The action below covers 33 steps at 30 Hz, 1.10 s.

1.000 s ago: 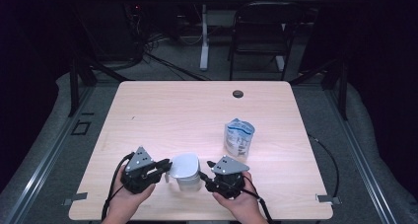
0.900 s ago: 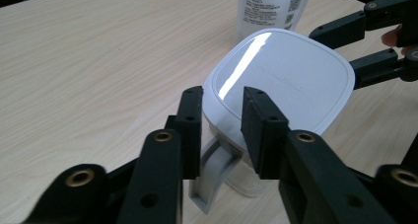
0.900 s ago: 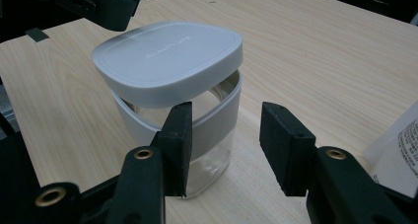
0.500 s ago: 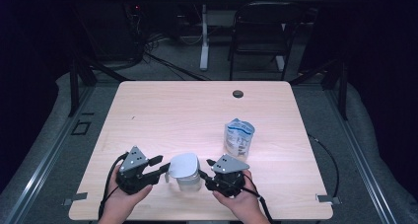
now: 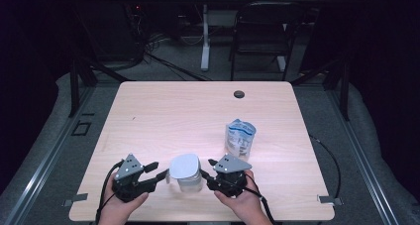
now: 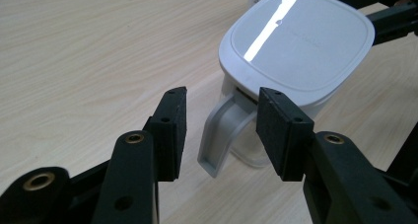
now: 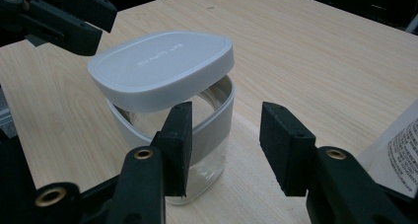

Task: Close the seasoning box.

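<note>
Between the two grippers, close to the table's near edge, stands a clear jar [image 5: 187, 178] with a white band, a side handle [image 6: 222, 135] and a white lid [image 5: 184, 165]. Just ahead of the left gripper [image 5: 154, 171] the handle sticks out toward it; the black jaws stand apart with the handle lying in the gap between them, neither pad touching it as far as the left gripper view shows. That looks like a line-up for taking the handle and steadying the jar.

On the jar's other side the right gripper [image 5: 209, 168] also has its jaws spread and holds nothing. In the right gripper view one pad sits in front of the glass wall and the other out over bare wood, so the jar is off to one side of the gap, not inside it. The lid looks tilted and not seated, one side raised off the band, which suggests it is loose on the rim.

Beyond and outward from the right gripper a soft printed pouch [image 5: 240, 138] stands upright, near but apart from the jar; a wide swing on that side could knock it. Farther ahead of both tools the wooden tabletop [image 5: 168, 116] is bare up to a small dark round cap [image 5: 239, 93] near the far edge, leaving plenty of room forward. Toward the person there is little wood left before the edge.
</note>
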Available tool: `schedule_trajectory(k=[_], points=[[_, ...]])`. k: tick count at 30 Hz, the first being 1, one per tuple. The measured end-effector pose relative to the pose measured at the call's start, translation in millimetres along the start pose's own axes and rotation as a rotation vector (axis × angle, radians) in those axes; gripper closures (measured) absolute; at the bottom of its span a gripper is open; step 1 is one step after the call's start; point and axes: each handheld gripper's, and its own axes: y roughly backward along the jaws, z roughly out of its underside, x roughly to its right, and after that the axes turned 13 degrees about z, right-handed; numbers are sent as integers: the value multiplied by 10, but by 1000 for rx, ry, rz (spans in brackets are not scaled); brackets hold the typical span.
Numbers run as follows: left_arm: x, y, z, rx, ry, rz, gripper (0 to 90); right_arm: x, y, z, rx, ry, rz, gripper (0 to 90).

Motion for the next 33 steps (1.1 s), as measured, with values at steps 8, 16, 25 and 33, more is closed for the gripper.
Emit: schedule_trajectory(k=[8,16,25,33], points=[[-9,-9,92,-22,-9,8,561,1,5,-30,-2,9,3,562],[-36,-126,185,-42,3,7,556,-11,18,-79,-4,29,7,562],[-29,-200,209,-53,0,-4,556,-30,3,-87,-3,32,6,562],[-42,-243,223,-58,-6,-19,575,-29,2,-102,3,30,8,562]])
